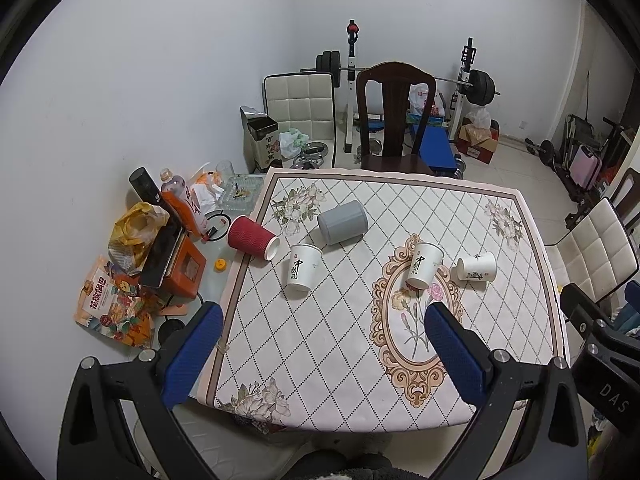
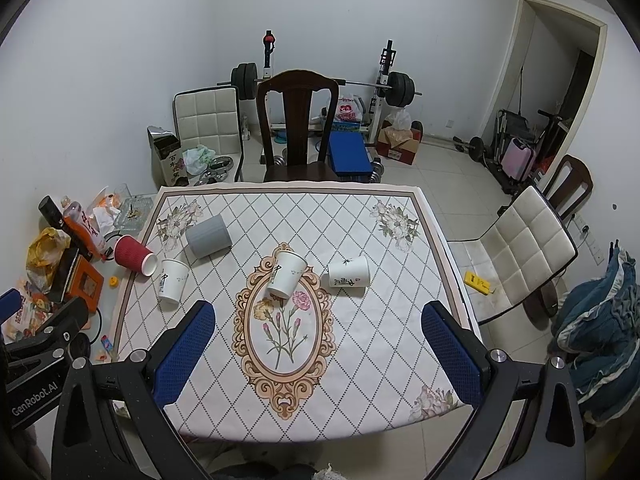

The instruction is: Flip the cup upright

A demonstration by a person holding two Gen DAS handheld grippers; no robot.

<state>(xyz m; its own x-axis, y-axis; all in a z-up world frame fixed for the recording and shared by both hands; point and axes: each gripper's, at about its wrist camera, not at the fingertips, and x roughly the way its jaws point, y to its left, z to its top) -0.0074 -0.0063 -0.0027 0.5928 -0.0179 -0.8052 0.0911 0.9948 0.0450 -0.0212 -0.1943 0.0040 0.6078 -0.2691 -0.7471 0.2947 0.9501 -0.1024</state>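
Five cups lie tipped on the tablecloth (image 2: pixel 360 360); the central paper cup (image 2: pixel 286 274) looks light and crushable, best pinched gently mid-wall. Left gripper (image 1: pixel 320 356) and right gripper (image 2: pixel 318 354) hover spread, empty.

A lived-in room of a home, used for both dining and exercise: a tabletop (image 2: pixel 360 360) under a flowered cloth, a dark wooden dining chair (image 2: pixel 297 120), padded white chairs (image 2: pixel 528 248), a barbell on its rack (image 2: pixel 320 84) against the wall, a pink suitcase (image 2: pixel 518 158), and snack bags (image 1: pixel 112 308) beside the cloth.
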